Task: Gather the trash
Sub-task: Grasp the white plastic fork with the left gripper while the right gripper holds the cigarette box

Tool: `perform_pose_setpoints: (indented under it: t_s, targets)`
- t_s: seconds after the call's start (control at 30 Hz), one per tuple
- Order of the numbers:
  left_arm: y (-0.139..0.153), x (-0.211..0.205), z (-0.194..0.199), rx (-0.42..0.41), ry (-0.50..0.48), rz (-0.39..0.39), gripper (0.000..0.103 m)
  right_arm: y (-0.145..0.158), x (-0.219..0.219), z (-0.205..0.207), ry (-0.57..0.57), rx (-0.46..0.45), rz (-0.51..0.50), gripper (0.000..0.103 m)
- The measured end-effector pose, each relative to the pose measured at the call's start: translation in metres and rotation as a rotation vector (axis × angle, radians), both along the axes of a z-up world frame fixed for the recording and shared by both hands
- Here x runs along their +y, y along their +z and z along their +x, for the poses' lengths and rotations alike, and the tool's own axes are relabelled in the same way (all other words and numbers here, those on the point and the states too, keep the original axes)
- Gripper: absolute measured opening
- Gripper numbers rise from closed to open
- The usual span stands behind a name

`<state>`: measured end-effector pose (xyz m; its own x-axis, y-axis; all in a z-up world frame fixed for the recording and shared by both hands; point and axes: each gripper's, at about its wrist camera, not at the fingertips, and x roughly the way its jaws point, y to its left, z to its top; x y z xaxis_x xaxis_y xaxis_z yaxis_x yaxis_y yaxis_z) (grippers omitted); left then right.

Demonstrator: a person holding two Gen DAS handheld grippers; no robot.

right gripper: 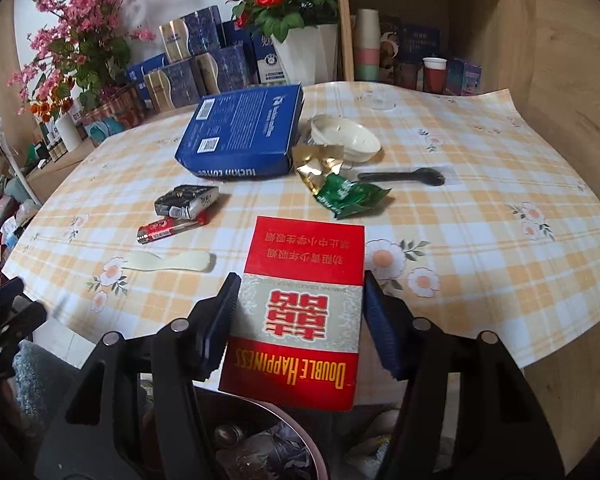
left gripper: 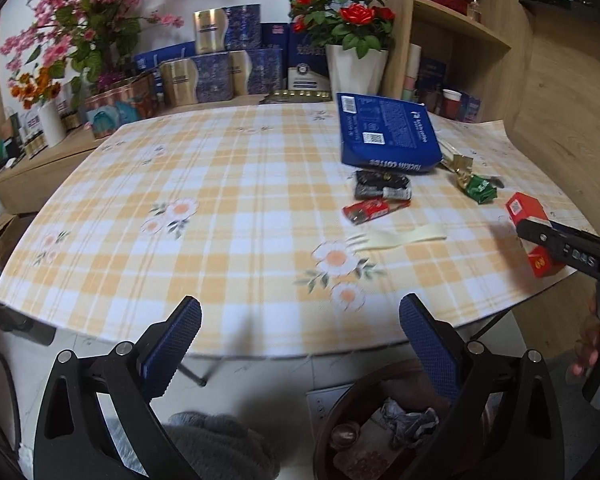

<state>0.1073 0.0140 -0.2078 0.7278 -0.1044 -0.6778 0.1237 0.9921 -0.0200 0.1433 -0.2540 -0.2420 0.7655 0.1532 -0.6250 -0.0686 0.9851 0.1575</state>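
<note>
Waste bin (right gripper: 260, 448) waits under the right gripper (right gripper: 298, 320) clamping the red cigarette box (right gripper: 300, 312): next release over it; left gripper (left gripper: 300, 344) gapes empty.

Two boxes (right gripper: 244, 132) (right gripper: 300, 312), three wrappers (right gripper: 350, 196) (right gripper: 186, 200) (right gripper: 170, 230)

Both wrist views look forward and down over the near edge of the counter (left gripper: 220, 184) toward its far edge. The left view sits back from the edge, with the blue box (left gripper: 388, 136) well ahead. The right view sits closer, over the red pack (right gripper: 300, 304). Both share the blue box, the wrappers and the cream spoon (right gripper: 168, 262).
</note>
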Motion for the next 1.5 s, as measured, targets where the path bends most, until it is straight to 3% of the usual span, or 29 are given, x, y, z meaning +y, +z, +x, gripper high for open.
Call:
perform_pose_setpoints:
  t_s: [0.1,0.47,0.77,0.9,1.0,1.13,1.3,1.5]
  targets:
    - [0.005,-0.009,0.012,-0.02,-0.029,-0.014,0.097,0.006,-0.008,-0.008,-0.007,-0.015,0.004,0.061]
    - [0.013,-0.035,0.031,-0.062,-0.171,0.051,0.096,0.005,-0.022,-0.023,-0.026,-0.016,0.059,0.061]
    - [0.004,-0.05,0.053,-0.034,-0.365,0.114,0.072,-0.002,-0.022,-0.02,-0.025,-0.008,0.097,0.06]
    - [-0.004,-0.058,0.073,0.027,-0.444,0.137,0.057,-0.003,-0.023,-0.016,-0.029,-0.005,0.113,0.06]
    - [-0.011,-0.067,0.079,0.069,-0.521,0.136,0.051,-0.004,-0.024,-0.015,-0.029,-0.004,0.118,0.06]
    - [-0.023,-0.089,0.083,0.101,-0.617,0.192,0.046,-0.005,-0.024,-0.015,-0.03,-0.002,0.116,0.06]
    - [-0.034,-0.113,0.092,0.146,-0.67,0.25,0.04,-0.007,-0.025,-0.014,-0.033,0.002,0.124,0.06]
    - [-0.038,-0.118,0.112,0.202,-0.674,0.171,0.03,-0.008,-0.027,-0.013,-0.034,0.002,0.129,0.06]
